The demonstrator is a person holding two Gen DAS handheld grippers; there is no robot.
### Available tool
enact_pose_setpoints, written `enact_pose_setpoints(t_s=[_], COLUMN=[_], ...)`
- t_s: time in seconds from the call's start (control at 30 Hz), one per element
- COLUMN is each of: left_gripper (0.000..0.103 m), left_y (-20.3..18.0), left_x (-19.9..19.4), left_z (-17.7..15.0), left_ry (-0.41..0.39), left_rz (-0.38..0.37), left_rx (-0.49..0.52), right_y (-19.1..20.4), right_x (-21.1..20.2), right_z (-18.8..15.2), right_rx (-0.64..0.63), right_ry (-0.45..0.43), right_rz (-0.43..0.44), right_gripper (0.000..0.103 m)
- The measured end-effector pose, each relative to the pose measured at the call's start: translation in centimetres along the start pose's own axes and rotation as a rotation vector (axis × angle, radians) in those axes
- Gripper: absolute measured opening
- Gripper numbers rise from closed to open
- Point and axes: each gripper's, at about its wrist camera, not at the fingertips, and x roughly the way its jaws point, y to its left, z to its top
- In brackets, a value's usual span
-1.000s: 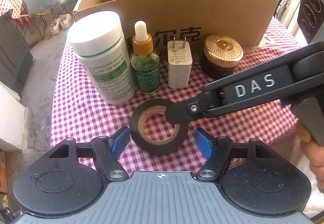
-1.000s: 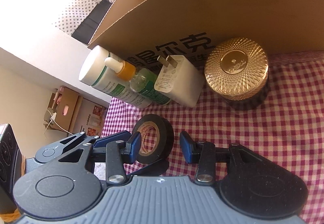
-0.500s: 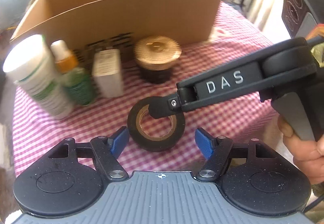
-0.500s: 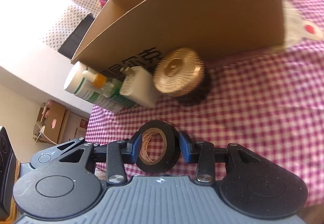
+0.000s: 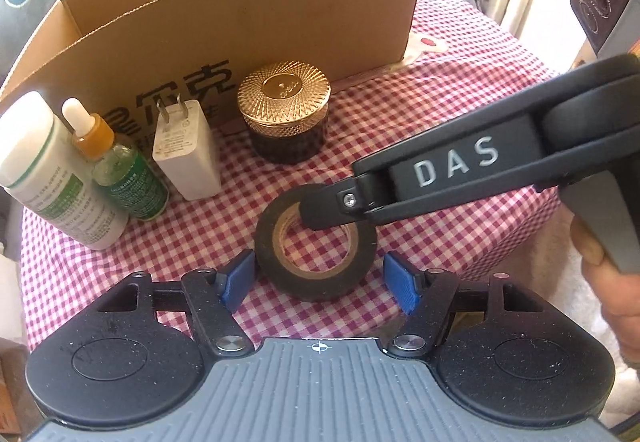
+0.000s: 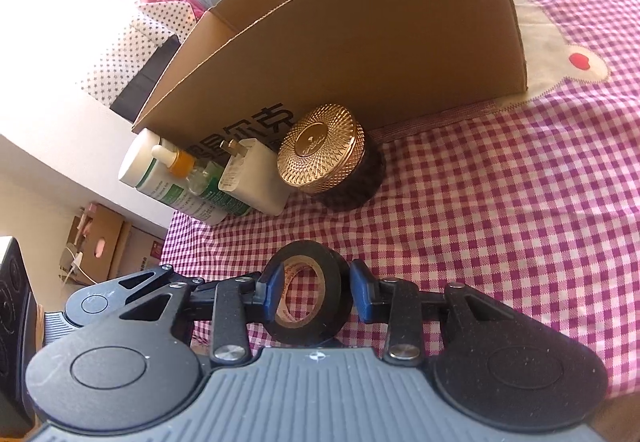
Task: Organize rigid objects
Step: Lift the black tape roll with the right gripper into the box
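Closest in the left wrist view, the left gripper [image 5: 318, 280] sits spread wide, its blue pads [image 5: 236, 276] standing off either side of the black tape roll [image 5: 316, 246] with nothing clamped between them. The roll lies in the gap just ahead of those pads, over the red-and-white checked tablecloth [image 5: 440, 90]. The right gripper [image 6: 316, 296] reaches in from the right, its black finger marked DAS crossing over the roll's far rim; in its own view the two blue pads press against the roll's flat sides, one pad at the cardboard core opening and the other on the opposite face, so it is grasping the tape roll [image 6: 308, 302]. From that camera the roll appears edge-up between the fingers. Whether the roll touches the cloth is hard to tell.

Beyond the roll, a row of items stands on the cloth just in front of the cardboard box [image 5: 248, 2]: from left, a white bottle [image 5: 52, 170] with a green label, a green dropper bottle [image 5: 120, 166] with an orange collar, a white plug adapter [image 5: 186, 150] with prongs up, and a dark jar with a gold lid [image 5: 286, 110]. The open-topped box stands behind them, printed characters on its near wall
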Motion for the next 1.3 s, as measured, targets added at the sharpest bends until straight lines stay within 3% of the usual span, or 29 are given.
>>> enact_pose_setpoints(t_s=[0.17,0.27,0.77,1.3], left_gripper=[0.07,0.068,0.066,0.066], left_y=[0.2,0.4,0.9,0.4], left_x=[0.4,0.5,-2.5,-8.2], left_z=[0.2,0.3,0.0,1.4], left_ry=[-0.01,-0.014,-0.061,-0.216], left_rz=[0.005,0.013,0.015,0.029], left_rx=[-0.017,-0.028,-0.038,-0.057], right_y=[0.7,0.8,1.7,5.3], right_x=[0.4,0.5,-1.3,-7.1], right_z=[-0.1,-0.2,-0.6,0.2], right_rx=[-0.057,-0.075,-0.08,-0.154], right_ry=[-0.019,-0.033,-0.077,-0.229], right_rz=[-0.024,-0.045,-0.056,-0.045], right_gripper=[0.038,0.031,0.029,0.029])
